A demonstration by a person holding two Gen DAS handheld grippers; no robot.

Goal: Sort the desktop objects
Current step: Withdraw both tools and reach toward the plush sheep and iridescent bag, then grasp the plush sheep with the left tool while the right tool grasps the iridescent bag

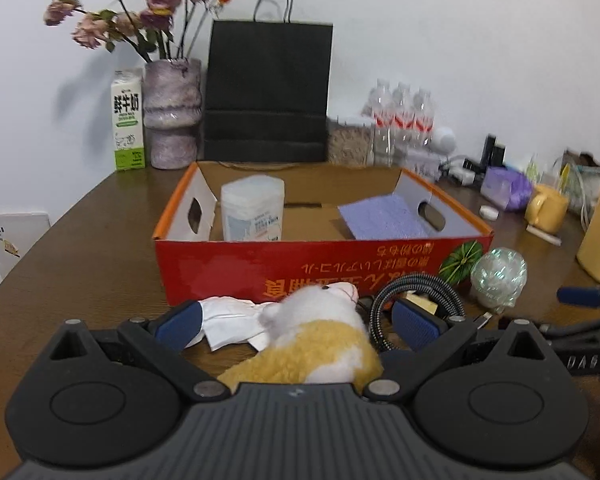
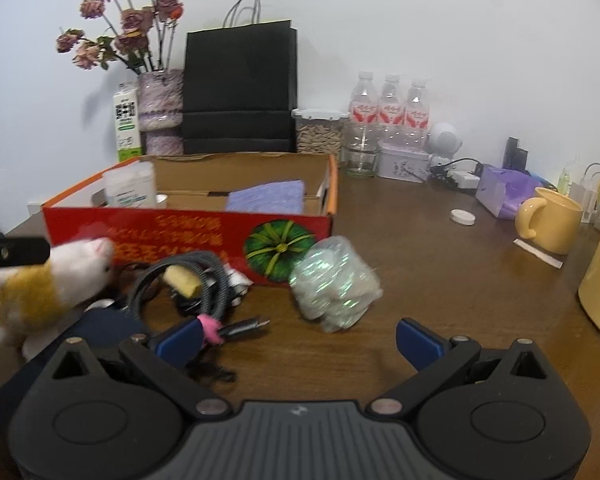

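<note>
Left wrist view shows the plush toy point(image 1: 316, 336) lying between the wide-spread fingers of the left gripper point(image 1: 296, 320), just before the red box point(image 1: 260, 264), while the right gripper point(image 2: 300, 340) gapes empty over the table point(image 2: 420, 280), shiny bundle point(image 2: 334, 280) just ahead.

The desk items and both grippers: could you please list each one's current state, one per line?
Left gripper: open, plush toy between its fingers.
Right gripper: open, nothing between its fingers.
Red box: open-topped, holding a white container and purple cloth.
Coiled cable: on the table, outside the box.
Shiny wrapped ball: on the table beside the box.
Yellow mug: upright.
Black paper bag: standing upright.
</note>
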